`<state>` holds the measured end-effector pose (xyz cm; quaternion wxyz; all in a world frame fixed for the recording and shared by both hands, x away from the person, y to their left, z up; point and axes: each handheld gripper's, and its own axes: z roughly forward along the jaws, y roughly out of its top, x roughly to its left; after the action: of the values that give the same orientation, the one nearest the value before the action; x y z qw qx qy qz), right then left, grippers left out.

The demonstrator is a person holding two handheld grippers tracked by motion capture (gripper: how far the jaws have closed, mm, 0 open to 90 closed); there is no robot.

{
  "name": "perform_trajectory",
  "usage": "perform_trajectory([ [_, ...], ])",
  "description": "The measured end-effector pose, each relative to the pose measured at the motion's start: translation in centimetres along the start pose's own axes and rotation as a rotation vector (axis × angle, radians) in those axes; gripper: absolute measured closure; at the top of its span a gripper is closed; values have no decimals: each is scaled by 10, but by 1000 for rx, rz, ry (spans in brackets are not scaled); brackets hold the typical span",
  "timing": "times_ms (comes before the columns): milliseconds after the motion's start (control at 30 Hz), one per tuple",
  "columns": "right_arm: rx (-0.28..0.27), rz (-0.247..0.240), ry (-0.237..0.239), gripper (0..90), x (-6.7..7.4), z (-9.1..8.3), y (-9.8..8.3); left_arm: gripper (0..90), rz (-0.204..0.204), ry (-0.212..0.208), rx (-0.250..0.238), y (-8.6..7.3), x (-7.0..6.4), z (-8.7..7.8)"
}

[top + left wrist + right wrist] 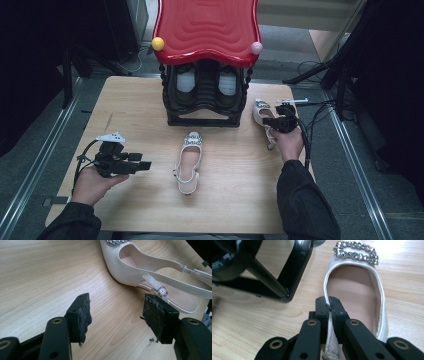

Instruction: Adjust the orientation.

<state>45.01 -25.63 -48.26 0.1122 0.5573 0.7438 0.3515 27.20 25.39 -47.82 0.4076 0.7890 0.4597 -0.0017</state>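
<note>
Two white slingback shoes with rhinestone buckles lie on the wooden table (135, 115). One shoe (188, 162) rests in the middle, toe toward the rack; in the left gripper view this shoe (140, 267) lies just beyond the jaws. My left gripper (142, 165) (116, 315) is open, left of that shoe, with nothing between its pads. The other shoe (263, 117) (354, 290) lies at the right. My right gripper (281, 122) (329, 308) is shut on this shoe's side wall.
A black shoe rack (205, 95) (262, 267) with a red wavy top (206, 30) stands at the back centre, with dark shoes inside. Cables trail off the table's right edge. Bare wood lies between the two shoes and along the front.
</note>
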Motion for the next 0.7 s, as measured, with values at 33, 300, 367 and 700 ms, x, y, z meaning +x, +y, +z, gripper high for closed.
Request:
perform_trajectory([
  [33, -9, 12, 1, 882, -1, -2, 1, 395, 2, -1, 0, 0, 0, 0],
  [300, -54, 64, 58, 882, -4, -20, 2, 392, -1, -2, -2, 1, -1, 2],
  [367, -56, 72, 79, 882, -2, -23, 2, 389, 2, -8, 0, 1, 0, 2],
  [700, -61, 61, 107, 882, 13, -38, -5, 376, 13, -31, 0, 7, 0, 6],
])
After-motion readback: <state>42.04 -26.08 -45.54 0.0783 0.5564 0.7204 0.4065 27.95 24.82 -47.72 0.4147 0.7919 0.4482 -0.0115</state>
